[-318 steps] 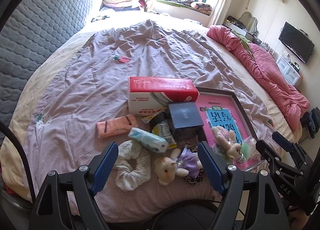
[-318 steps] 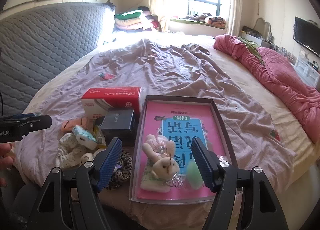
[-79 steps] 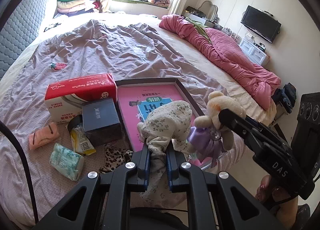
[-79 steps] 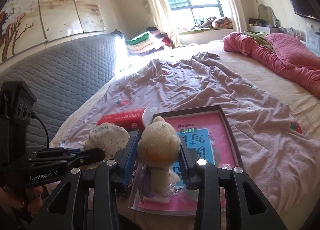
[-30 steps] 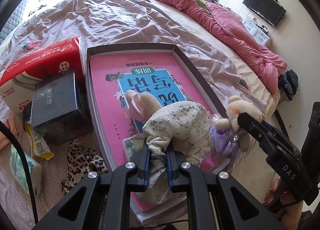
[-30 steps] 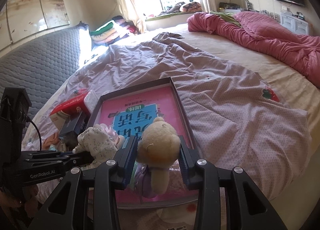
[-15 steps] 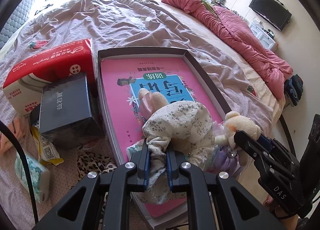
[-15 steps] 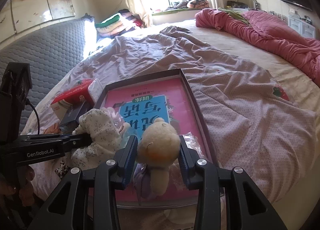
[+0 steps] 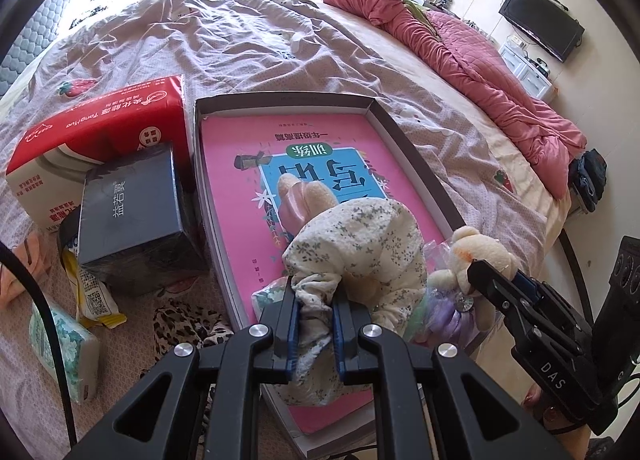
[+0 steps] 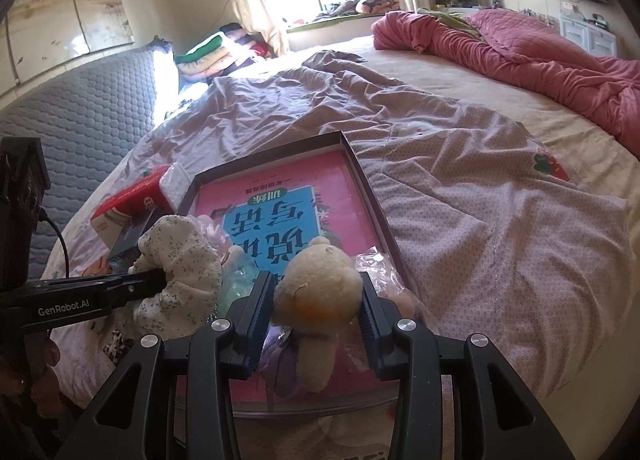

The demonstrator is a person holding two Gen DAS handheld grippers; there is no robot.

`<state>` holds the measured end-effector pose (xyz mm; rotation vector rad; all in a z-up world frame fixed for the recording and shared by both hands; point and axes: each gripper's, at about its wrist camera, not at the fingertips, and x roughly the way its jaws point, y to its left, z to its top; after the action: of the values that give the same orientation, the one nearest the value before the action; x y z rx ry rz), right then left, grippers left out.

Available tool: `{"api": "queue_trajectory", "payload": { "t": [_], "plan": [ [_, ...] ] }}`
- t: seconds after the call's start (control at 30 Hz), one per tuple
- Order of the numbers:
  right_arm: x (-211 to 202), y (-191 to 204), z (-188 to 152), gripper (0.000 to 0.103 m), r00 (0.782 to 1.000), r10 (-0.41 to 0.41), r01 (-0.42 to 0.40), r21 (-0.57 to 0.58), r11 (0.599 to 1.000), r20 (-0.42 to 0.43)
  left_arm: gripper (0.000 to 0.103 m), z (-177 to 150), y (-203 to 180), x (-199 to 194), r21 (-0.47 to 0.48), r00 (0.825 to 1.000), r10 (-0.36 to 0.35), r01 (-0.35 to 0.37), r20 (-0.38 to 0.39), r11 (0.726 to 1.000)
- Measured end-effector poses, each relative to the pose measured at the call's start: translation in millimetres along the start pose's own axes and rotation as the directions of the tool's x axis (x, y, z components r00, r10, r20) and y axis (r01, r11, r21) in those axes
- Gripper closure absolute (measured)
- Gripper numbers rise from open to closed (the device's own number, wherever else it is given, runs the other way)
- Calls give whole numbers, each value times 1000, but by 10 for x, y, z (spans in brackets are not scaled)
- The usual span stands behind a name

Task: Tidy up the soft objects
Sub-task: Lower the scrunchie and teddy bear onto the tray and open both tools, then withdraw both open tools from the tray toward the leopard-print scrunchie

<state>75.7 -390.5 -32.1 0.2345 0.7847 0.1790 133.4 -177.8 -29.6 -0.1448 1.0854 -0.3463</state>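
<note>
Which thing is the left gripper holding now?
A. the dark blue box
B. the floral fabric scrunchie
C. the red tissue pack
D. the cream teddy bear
B: the left gripper is clamped shut on the floral fabric scrunchie above the tray.

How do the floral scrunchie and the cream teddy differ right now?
The floral scrunchie is a limp, printed fabric ring; the cream teddy is a plain stuffed toy in a purple dress. The left tongs are pinched tight on the scrunchie's fabric; the right tongs are opening around the teddy's head. Both hang over the near end of the box tray.
</note>
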Motion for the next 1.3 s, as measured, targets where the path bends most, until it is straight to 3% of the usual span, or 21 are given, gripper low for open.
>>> {"api": "queue_trajectory", "payload": {
  "t": [0.57,0.73,1.07,1.3],
  "plan": [
    [-52,33,1,58,999,-27,28,-39,999,18,89,8,17,-2,-15,1000,7,-7,1,1000],
    [-64,69,5,50,999,-31,32,-55,998,23,88,8,54,-10,-30,1000,18,-18,3,999],
    [-113,98,40,42,996,-74,78,-78,994,46,84,-20,140,-10,-63,999,46,-46,-8,997],
    [-133,76,42,41,996,-79,82,-74,994,45,71,-46,126,26,-55,999,35,-37,-31,998]
  ]
}}
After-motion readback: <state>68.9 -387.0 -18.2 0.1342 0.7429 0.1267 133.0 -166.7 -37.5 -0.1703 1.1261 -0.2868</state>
